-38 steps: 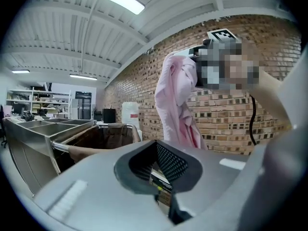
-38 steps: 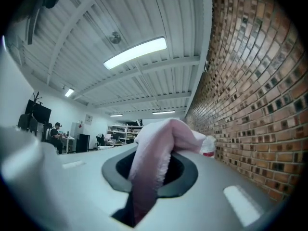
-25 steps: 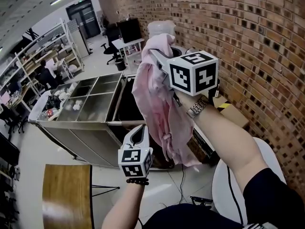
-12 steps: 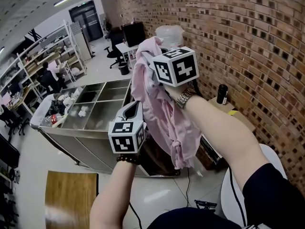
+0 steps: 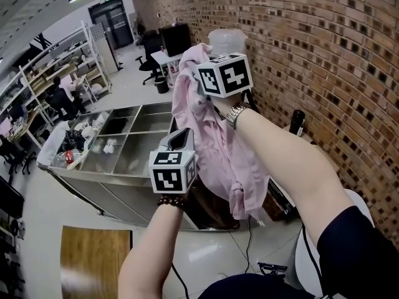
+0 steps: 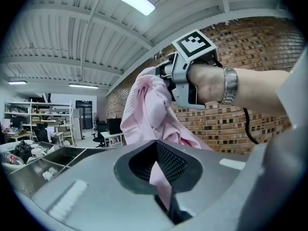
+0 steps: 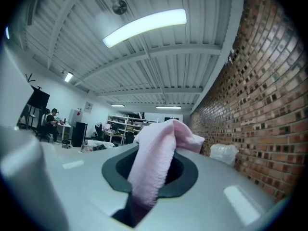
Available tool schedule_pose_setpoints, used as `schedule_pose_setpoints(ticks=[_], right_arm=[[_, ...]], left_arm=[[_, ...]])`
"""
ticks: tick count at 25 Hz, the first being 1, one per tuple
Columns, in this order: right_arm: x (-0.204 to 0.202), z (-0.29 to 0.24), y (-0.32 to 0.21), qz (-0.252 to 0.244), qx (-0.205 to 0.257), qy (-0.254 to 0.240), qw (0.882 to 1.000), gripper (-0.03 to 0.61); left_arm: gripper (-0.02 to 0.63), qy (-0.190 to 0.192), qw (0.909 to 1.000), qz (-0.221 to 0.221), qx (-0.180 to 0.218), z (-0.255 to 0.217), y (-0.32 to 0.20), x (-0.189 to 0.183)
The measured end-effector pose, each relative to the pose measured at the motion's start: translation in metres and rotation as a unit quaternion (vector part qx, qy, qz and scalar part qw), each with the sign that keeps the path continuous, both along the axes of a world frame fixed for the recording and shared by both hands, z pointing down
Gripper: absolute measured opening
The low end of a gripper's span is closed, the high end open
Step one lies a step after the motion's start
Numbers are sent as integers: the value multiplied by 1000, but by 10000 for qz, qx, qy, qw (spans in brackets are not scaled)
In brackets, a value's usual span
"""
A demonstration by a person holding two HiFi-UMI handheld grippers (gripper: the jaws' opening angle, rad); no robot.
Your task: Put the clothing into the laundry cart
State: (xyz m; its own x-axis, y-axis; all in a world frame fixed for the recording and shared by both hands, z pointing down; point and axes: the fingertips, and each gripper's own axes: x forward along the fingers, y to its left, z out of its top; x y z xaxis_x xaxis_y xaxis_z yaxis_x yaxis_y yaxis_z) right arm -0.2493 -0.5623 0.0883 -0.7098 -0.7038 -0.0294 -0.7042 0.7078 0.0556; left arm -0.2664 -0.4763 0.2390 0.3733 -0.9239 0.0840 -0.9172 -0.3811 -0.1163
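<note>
Left tongs (image 5: 181, 137) higher, seemingly closed on pink garment (image 5: 215, 148); right tongs (image 6: 164, 75) plainly so.

**Lab workshop in an industrial hall**

My feed shows a working lab. I see a bare brick wall (image 5: 324, 55), a ribbed metal ceiling (image 7: 144, 81) with a tube light (image 7: 144, 27), and loaded metal shelving (image 5: 62, 58). There is a desk (image 5: 167, 58) with a monitor (image 5: 176, 39), an office chair (image 5: 148, 67), and a person (image 5: 59, 98) by the racks.

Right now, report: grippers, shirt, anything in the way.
Right gripper shut on shirt up top; left gripper shut on it lower down. Shirt hangs aloft, not yet in cart. Nothing seen blocking.
</note>
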Motion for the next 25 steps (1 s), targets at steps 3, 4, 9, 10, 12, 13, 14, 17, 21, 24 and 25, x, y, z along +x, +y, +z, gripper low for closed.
schedule_pose_setpoints(ticks=[3,4,9,10,12,13,14,17,21,24,25], right_arm=[[-8,56,-37,13,-547,93,9985,61],[-10,78,-49,15,-758,146,9970,63],[-16,191,-82,-48,-1660,533,9847,67],[-18,213,-84,-94,-1825,670,9809,69],[-24,256,-87,-212,-2145,985,9715,75],[-27,278,-88,-291,-2307,1175,9655,77],[-29,300,-87,-381,-2479,1404,9578,83],[-32,351,-84,-619,-2878,2152,9312,252],[-27,359,-83,-662,-2922,2328,9252,272],[-19,354,-82,-609,-2871,2284,9283,272],[-17,353,-81,-591,-2862,2258,9293,272]], left_arm=[[0,-17,10000,8,-97,17,-13,-7],[0,-19,9999,15,-134,23,-18,-8],[0,-60,9986,42,-526,66,-28,-13],[0,-57,9983,50,-585,73,-29,-13],[0,-48,9977,74,-674,85,-33,-12],[0,-46,9975,91,-704,90,-34,-12],[0,-47,9973,106,-728,94,-36,-11],[0,-45,9969,126,-775,103,-42,-12],[0,-31,9965,125,-827,108,-47,-14],[0,-16,9961,137,-866,111,-48,-12],[0,-11,9960,146,-882,112,-49,-11]])
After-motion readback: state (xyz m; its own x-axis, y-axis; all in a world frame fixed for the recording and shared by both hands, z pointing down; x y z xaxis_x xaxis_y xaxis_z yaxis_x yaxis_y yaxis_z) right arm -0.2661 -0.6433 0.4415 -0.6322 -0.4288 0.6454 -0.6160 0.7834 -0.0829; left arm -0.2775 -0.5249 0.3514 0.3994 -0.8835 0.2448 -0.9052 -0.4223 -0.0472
